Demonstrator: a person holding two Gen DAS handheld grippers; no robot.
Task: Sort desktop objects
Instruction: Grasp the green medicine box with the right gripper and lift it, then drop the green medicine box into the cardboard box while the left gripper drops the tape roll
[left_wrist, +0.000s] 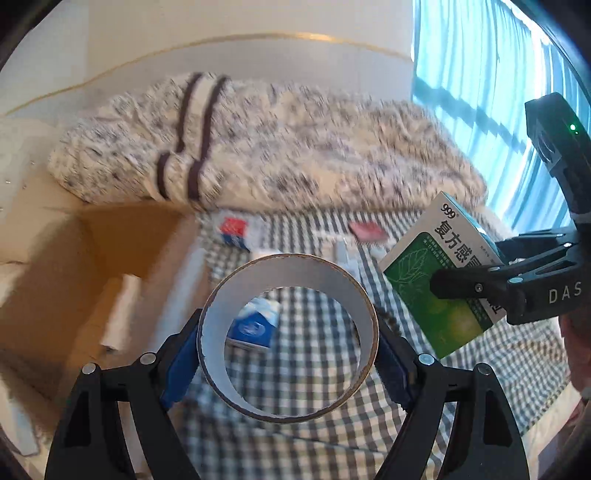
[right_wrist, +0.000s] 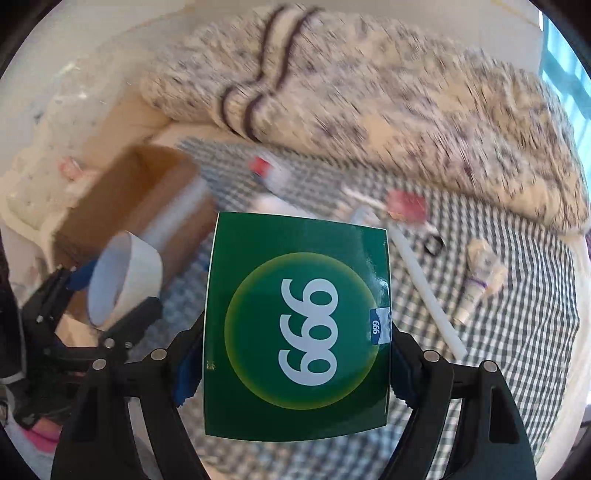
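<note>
While the checked cloth (left_wrist: 314, 369) lies spread beneath both tools, a tape roll (left_wrist: 290, 338) is pinched on its outer sides by the left tongs (left_wrist: 288, 347) and held clear above the cloth, its open core turned toward the camera. A green medicine box (right_wrist: 297, 332) marked 999 is clamped between the blue pads of the right tongs (right_wrist: 295, 354), also lifted off the cloth, and is seen from the left wrist view up and to the right of the tape roll. A brown cardboard box (left_wrist: 110, 240) is set at the cloth's left edge, with a white roll (left_wrist: 120, 314) lying inside it. On the cloth, a small blue and white carton (left_wrist: 255, 323) is seen through the tape roll's core; beyond it are a red and blue packet (left_wrist: 233, 230) and a pink item (left_wrist: 365, 229), both blurred. A white rod (right_wrist: 424, 291) and a small tube (right_wrist: 476, 280) rest on the cloth's right part. A speckled knitted blanket (left_wrist: 277, 147) is heaped along the cloth's far edge.
</note>
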